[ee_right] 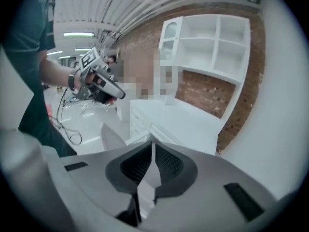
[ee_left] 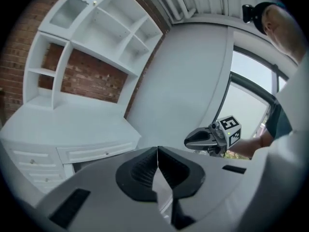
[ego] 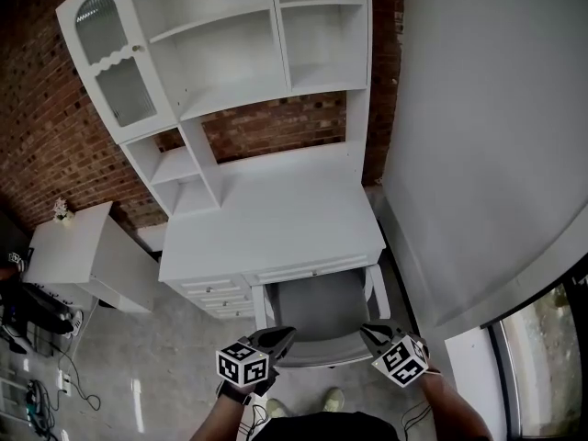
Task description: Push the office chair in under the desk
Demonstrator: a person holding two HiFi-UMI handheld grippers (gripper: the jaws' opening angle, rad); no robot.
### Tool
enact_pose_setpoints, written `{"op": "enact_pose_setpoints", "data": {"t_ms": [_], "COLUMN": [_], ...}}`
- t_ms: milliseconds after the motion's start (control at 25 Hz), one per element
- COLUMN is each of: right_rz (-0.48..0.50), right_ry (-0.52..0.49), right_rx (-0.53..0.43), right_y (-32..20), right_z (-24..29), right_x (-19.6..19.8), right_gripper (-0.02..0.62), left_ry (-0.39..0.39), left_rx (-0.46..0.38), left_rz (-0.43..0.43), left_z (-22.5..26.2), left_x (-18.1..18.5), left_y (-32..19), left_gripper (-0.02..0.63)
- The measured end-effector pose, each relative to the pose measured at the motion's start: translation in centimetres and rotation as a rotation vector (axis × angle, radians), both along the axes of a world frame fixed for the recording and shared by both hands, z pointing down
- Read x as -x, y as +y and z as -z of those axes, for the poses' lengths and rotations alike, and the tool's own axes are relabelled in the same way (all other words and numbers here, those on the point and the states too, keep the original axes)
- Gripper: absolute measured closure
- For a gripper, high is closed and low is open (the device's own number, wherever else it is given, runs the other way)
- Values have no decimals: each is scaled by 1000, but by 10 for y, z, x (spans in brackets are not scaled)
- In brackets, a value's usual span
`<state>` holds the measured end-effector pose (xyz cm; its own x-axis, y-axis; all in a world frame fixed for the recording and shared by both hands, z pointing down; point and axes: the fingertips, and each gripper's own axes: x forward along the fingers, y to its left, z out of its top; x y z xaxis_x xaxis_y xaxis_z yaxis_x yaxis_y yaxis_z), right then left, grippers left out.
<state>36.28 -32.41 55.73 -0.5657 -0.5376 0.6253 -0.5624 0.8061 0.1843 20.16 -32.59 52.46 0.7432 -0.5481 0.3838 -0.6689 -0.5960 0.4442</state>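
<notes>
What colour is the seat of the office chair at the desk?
The chair seat is grey. The head view shows it best, looking down on it.

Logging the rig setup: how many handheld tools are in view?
2: left tool by the chair's left rear corner, right tool by its right; none seems hidden.

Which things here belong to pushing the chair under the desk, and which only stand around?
For the job: office chair, desk, left gripper and right gripper, both shut and empty.

Only standing around: shelf unit on the desk, small white side table, floor cables, window.
</notes>
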Motion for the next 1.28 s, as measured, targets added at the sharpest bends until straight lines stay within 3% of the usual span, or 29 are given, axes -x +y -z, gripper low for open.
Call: {"op": "enact_pose_setpoints", "data": {"t_ms": [200,320,760,1280], "right_rz": [-157,-214,-267,-282], "right_ry": [-279,-369,-496,-544], "right_rx": [-24,-26,-181,-283], "right_y": [-41,-58,-83,-84], "right_z": [51,80,166,221], "right_x": [23,30,34,36], "right_gripper": [580,580,583,591], "left_ry": [52,36,-33,-39], "left_rx": [-30,-92,-348,-438], "left_rz": [158,218,377,438], "left_z": [36,63,158,194], "left_x": [18,25,40,54], "left_y": [-25,-39,-60,-53], "left_gripper": [598,598,598,600]}}
